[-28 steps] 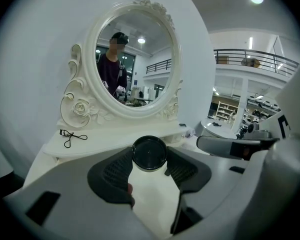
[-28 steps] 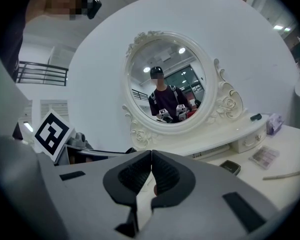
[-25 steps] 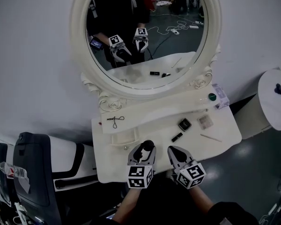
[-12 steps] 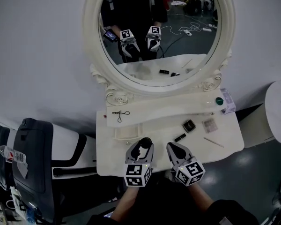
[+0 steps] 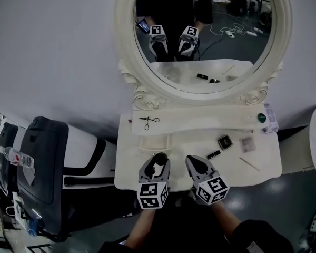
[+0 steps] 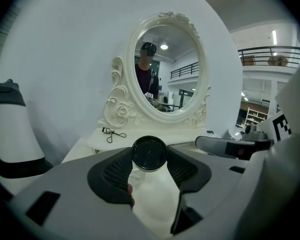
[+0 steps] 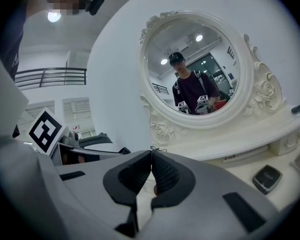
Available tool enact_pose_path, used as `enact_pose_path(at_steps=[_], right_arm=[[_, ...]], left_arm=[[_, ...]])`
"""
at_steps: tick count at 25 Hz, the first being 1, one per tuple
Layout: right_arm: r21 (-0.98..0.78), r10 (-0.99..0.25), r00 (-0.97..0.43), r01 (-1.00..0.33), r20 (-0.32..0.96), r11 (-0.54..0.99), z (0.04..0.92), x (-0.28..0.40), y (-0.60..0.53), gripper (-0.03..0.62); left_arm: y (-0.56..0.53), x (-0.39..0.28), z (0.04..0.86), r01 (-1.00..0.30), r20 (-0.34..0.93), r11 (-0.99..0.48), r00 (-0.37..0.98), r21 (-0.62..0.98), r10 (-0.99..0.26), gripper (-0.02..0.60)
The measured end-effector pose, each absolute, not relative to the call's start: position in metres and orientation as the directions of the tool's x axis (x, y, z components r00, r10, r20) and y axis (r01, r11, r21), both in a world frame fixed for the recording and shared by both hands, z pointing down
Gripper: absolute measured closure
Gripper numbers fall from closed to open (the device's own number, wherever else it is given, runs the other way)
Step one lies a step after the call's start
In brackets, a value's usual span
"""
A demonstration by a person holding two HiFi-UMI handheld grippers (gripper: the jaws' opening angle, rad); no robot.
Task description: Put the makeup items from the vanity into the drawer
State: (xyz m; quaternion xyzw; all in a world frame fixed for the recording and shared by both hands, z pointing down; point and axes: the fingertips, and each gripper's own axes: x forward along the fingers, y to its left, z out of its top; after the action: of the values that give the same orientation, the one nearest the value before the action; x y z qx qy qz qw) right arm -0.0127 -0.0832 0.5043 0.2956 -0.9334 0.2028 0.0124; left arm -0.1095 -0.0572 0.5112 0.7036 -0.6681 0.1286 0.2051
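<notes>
Left gripper (image 5: 158, 158) pinching small round clear jar with black lid (image 6: 149, 154), lid tipped up towards its camera, clear body below, right gripper (image 7: 150, 159) pressed together, empty, at white vanity top (image 5: 127, 167).

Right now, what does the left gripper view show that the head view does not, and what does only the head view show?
Only the left gripper view: the pads of the left gripper pressing on both sides of the black-lidded jar, and a railed balcony far right. Only the head view: the square compact, the small dark tube and the thin stick on the tabletop, right part. Both: the oval mirror, the eyelash curler on the shelf below it, the jar, and the right gripper.
</notes>
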Motion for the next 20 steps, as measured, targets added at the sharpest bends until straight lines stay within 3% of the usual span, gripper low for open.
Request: enact_pose_path(at_steps=[20], right_arm=[[-0.374,-0.546,-0.812,-0.581,0.206,0.723,0.525,-0.084,-0.118,0.571]], left_arm=[[-0.1,-0.177,0.549,-0.99,0.53,-0.023,0.093,0.138,-0.843,0.357]])
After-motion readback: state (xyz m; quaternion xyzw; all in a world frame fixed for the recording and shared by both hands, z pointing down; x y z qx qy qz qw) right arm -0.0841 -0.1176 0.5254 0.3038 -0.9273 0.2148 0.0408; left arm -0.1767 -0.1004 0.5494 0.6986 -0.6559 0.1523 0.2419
